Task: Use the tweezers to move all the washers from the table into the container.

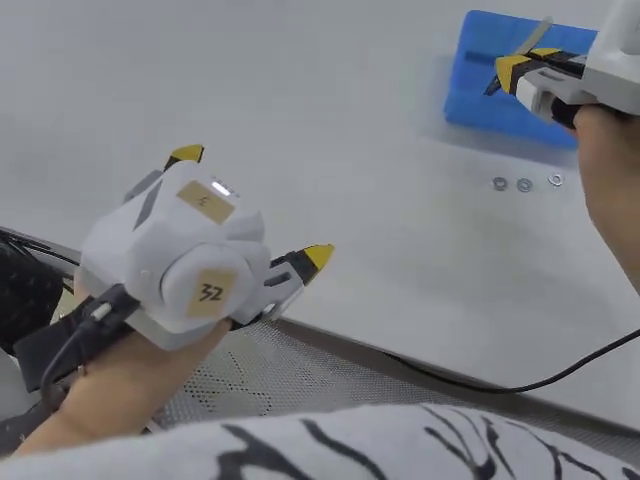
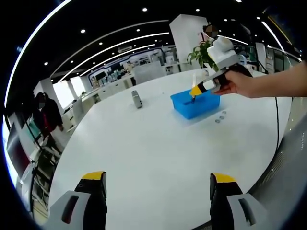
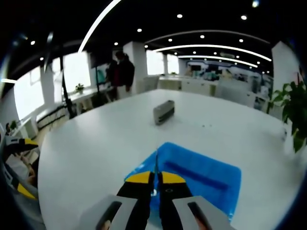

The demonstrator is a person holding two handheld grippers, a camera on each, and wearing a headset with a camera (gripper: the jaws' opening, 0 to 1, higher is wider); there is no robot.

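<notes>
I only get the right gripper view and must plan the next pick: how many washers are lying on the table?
Observer: Three washers lie in a row on the table, just outside the blue container, on its side nearer the person.
Operator: Is the left gripper near them?
Observer: No. The left gripper is open, holds nothing and sits by the table's near edge, well apart from the washers.
Operator: How do the tweezers sit from the side?
Observer: In the left gripper view the tweezers stand nearly upright in the right gripper, their lower tip over the container.
</notes>
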